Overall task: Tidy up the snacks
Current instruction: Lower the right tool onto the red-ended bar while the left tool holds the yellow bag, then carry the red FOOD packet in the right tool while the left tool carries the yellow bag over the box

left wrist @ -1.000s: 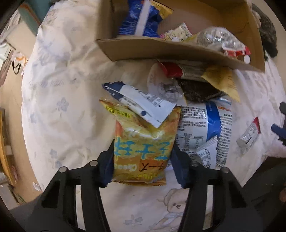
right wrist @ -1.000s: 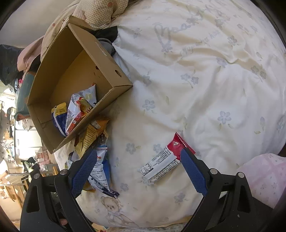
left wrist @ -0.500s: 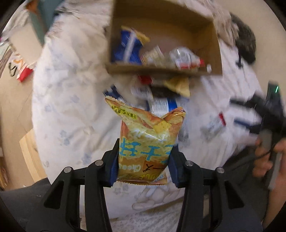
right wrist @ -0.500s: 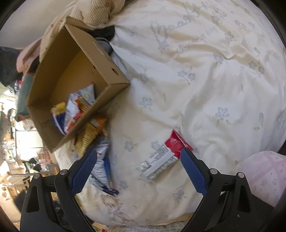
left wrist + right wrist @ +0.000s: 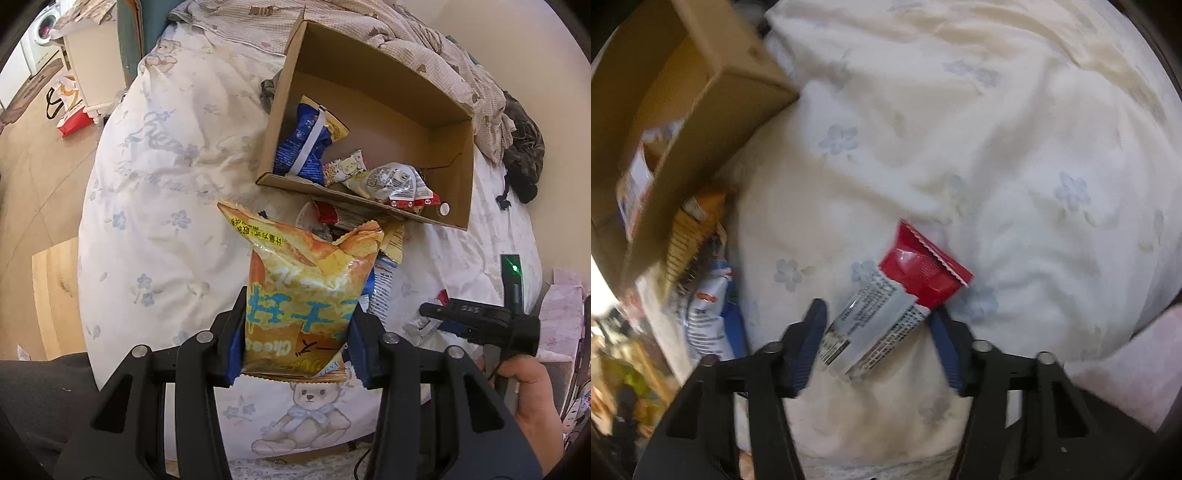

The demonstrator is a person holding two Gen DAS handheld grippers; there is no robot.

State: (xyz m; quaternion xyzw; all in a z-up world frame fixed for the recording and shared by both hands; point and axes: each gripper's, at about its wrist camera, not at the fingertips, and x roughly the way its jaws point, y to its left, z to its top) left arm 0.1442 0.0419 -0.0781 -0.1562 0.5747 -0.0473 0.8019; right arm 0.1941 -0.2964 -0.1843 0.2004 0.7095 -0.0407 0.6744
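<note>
At the left of the left wrist view, a wooden floor [image 5: 33, 192] borders the bed [image 5: 155, 206], which is covered by a pale floral quilt. The left tool [image 5: 295, 343] is clamped on a yellow cheese snack bag [image 5: 303, 291], lifted clear of the quilt and held upright in front of the cardboard box [image 5: 461, 173], which already holds a blue packet [image 5: 303, 147] and several small wrappers. More snacks lie in a loose pile [image 5: 347, 221] just beside the box's near wall. Farther right, a hand [image 5: 528, 391] carries the right tool [image 5: 875, 332], which points down at the quilt; its jaws have just been closing around a red-and-silver snack bar [image 5: 886, 306] that lies on the quilt, the right pad touching it, the left pad seemingly just short.
</note>
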